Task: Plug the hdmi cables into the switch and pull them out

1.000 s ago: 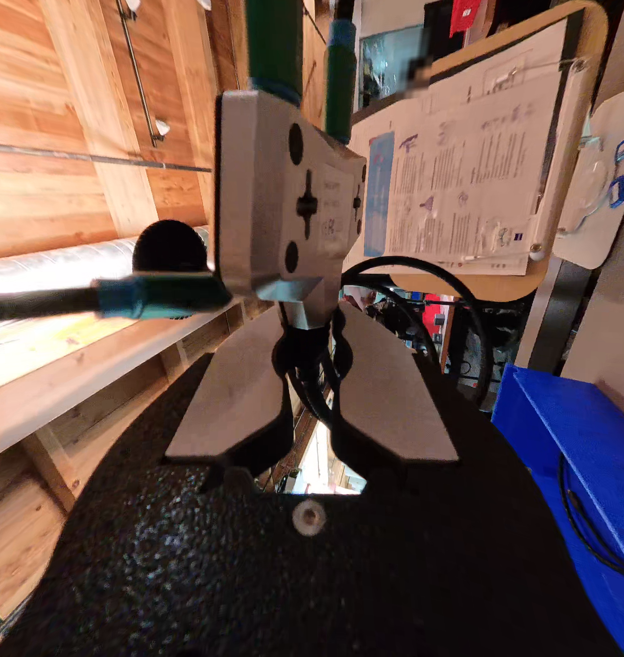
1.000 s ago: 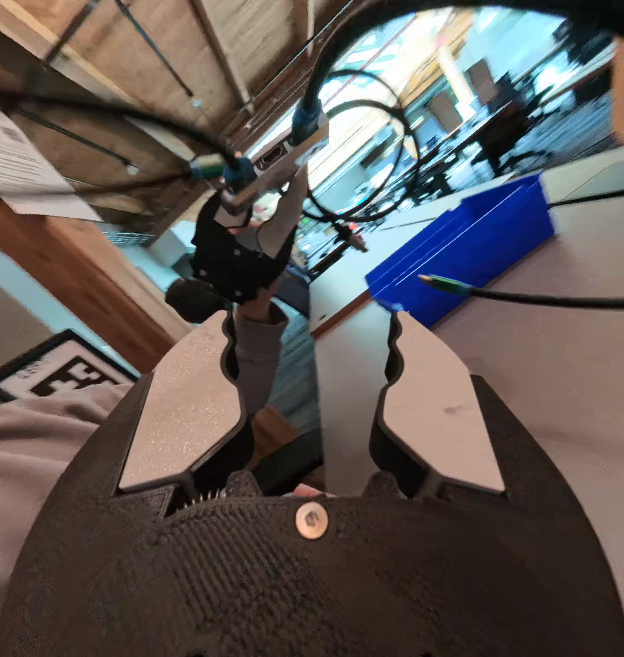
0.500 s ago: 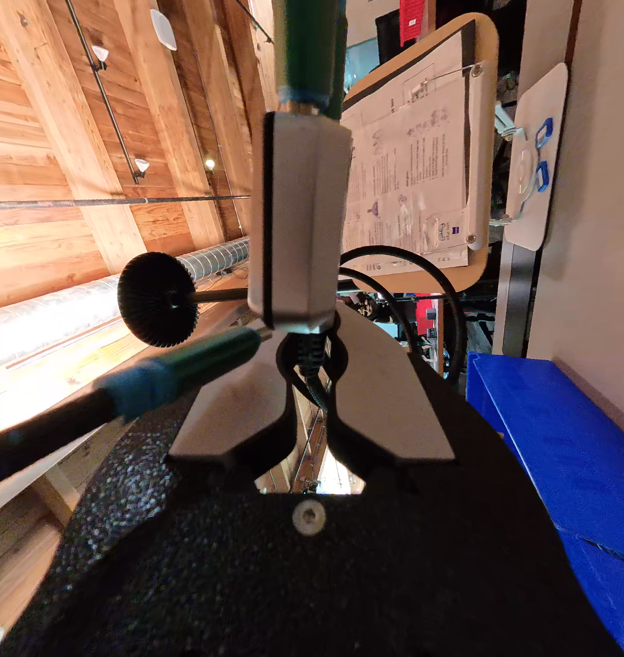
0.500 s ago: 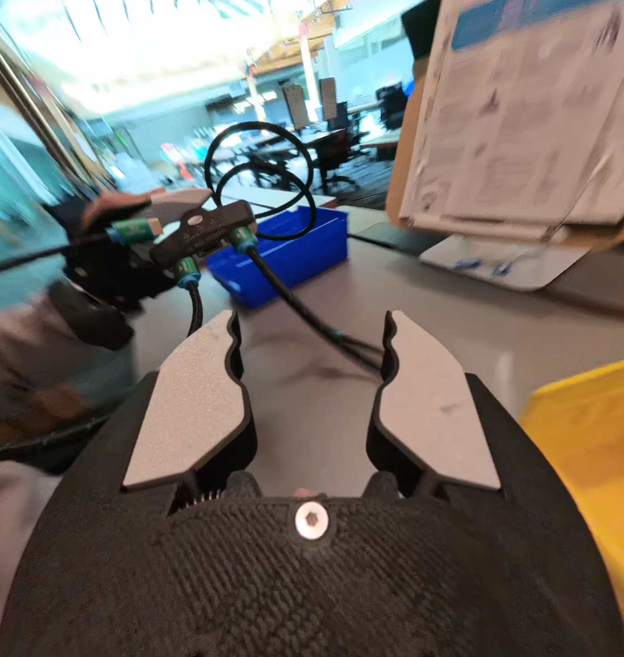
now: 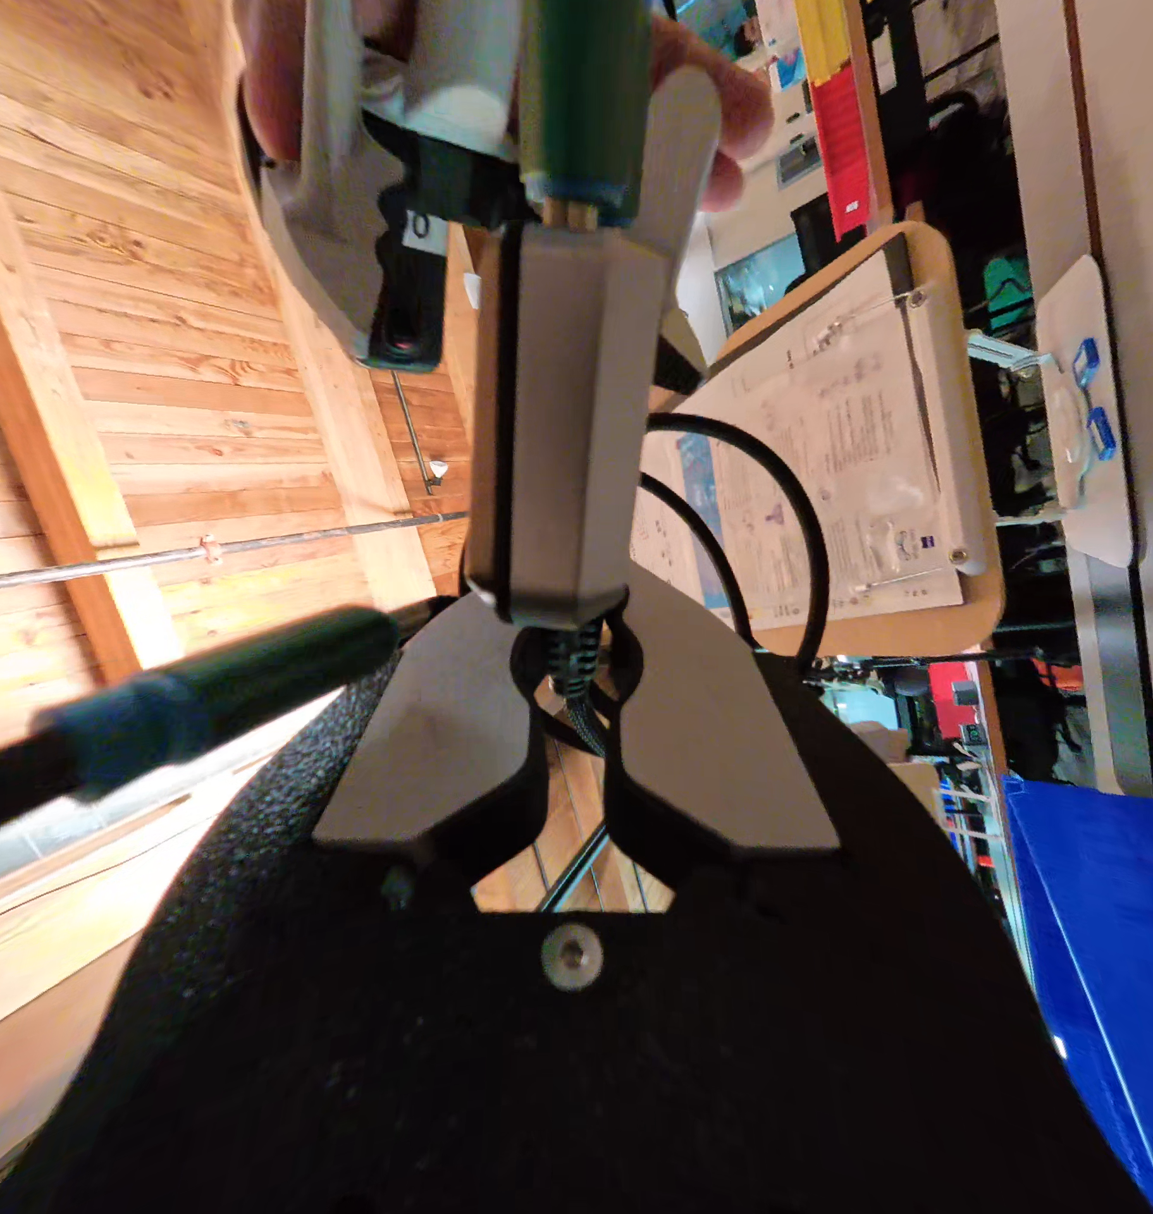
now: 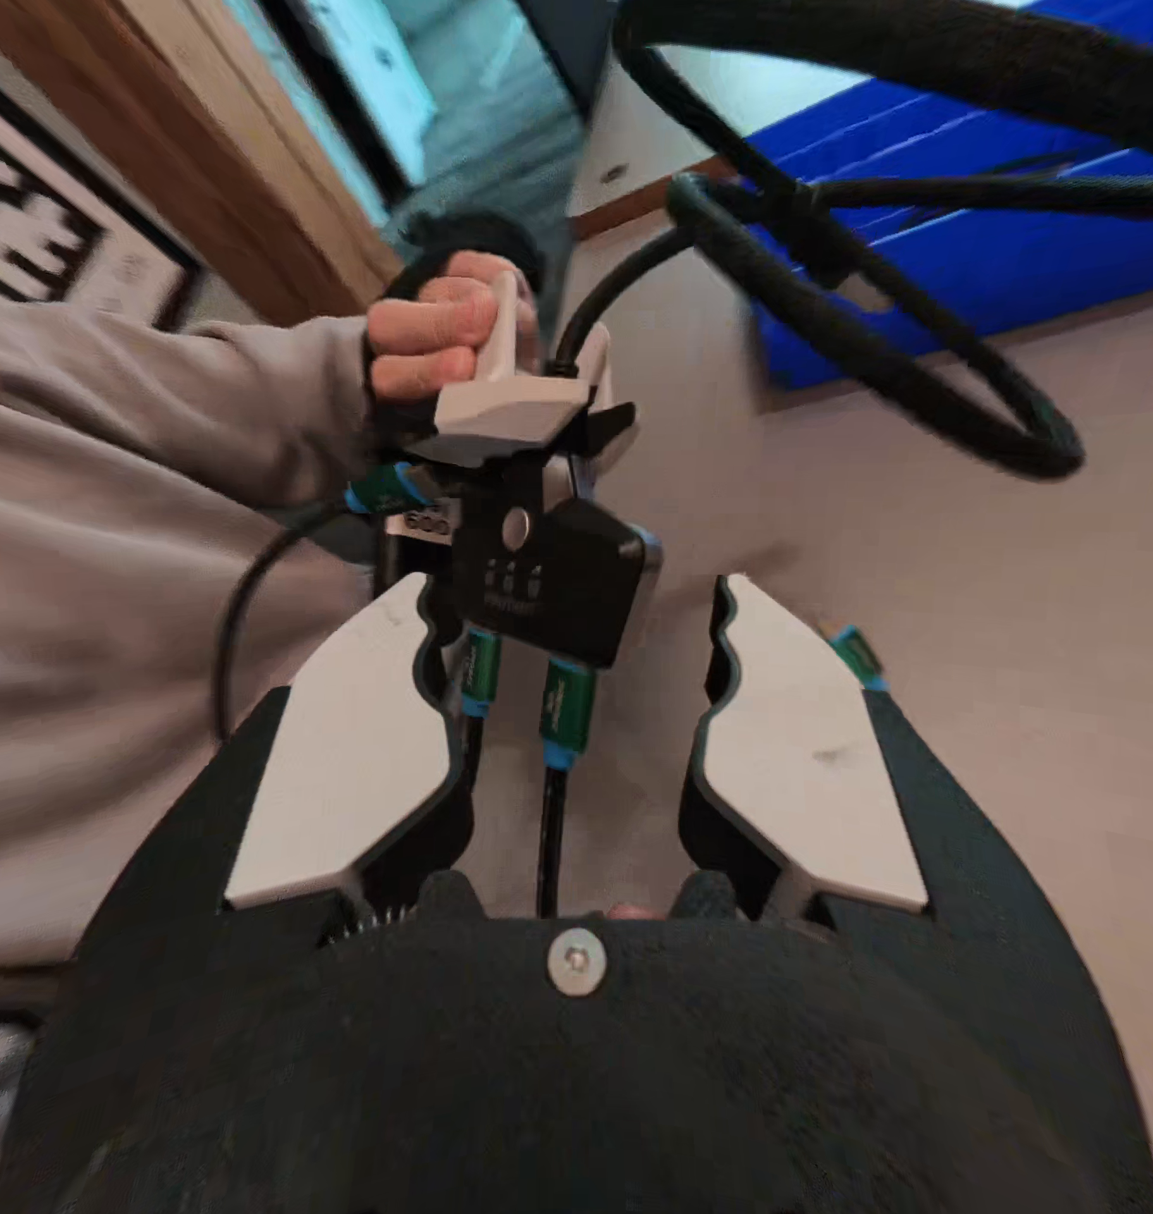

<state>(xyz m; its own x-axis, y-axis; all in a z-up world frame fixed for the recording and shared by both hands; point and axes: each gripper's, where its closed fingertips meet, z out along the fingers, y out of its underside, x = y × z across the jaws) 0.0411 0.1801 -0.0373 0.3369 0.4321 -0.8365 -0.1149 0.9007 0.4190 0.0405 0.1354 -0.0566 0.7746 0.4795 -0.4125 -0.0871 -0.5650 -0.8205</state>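
My left gripper [image 5: 560, 630] is shut on the black cable stub at the base of the grey HDMI switch [image 5: 560, 427] and holds it in the air. A green HDMI plug [image 5: 587, 98] sits in the switch's far end, and another [image 5: 232, 683] sticks out to the left, blurred. In the right wrist view the switch [image 6: 547, 578] shows its black face, with two green plugs [image 6: 481, 670] [image 6: 567, 709] in its near edge and a third [image 6: 383, 493] at its left side. My right gripper [image 6: 573, 591] is open, its fingers on either side of the two near plugs.
A loose green plug [image 6: 856, 657] lies on the grey table [image 6: 955, 657]. A blue bin [image 6: 955, 230] stands behind, also in the left wrist view [image 5: 1099, 952]. A coiled black cable [image 6: 889, 341] hangs in front of it. A board with papers [image 5: 856, 460] stands at the right.
My right gripper has swung from the table toward the switch and now straddles its near plugs, still open. My left gripper still holds the switch and has turned it.
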